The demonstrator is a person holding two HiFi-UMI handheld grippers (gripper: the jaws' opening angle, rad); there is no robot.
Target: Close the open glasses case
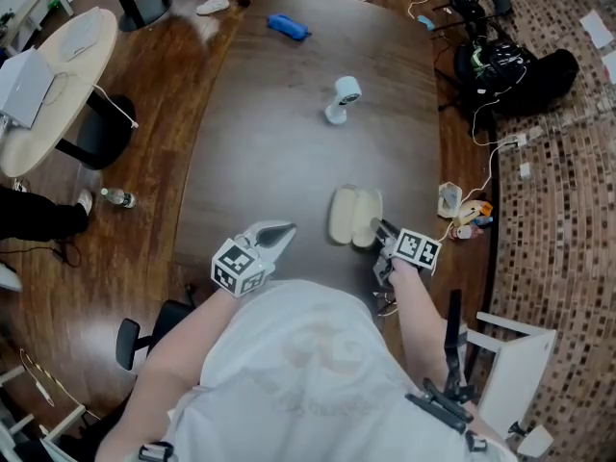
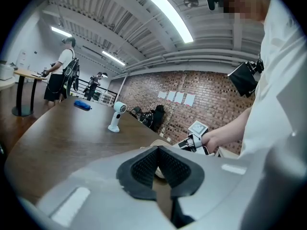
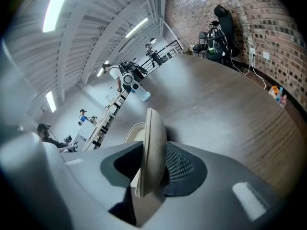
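An open beige glasses case (image 1: pixel 345 215) lies on the dark wooden table (image 1: pixel 269 142), its two halves side by side. My right gripper (image 1: pixel 377 231) comes in from the near right and is shut on the right half, the lid (image 3: pixel 154 128). That lid shows edge-on between both pads, with the other half (image 3: pixel 133 131) behind it. My left gripper (image 1: pixel 282 232) hovers left of the case, apart from it. Its jaws meet at the tips with nothing between them (image 2: pixel 158 150). In the left gripper view the right gripper (image 2: pixel 192 142) is ahead beside the case.
A white handheld fan (image 1: pixel 341 99) stands farther back on the table and a blue object (image 1: pixel 287 26) lies near the far edge. Small items and cables (image 1: pixel 464 208) lie on the floor off the right edge. A white chair (image 1: pixel 505 349) is at the near right.
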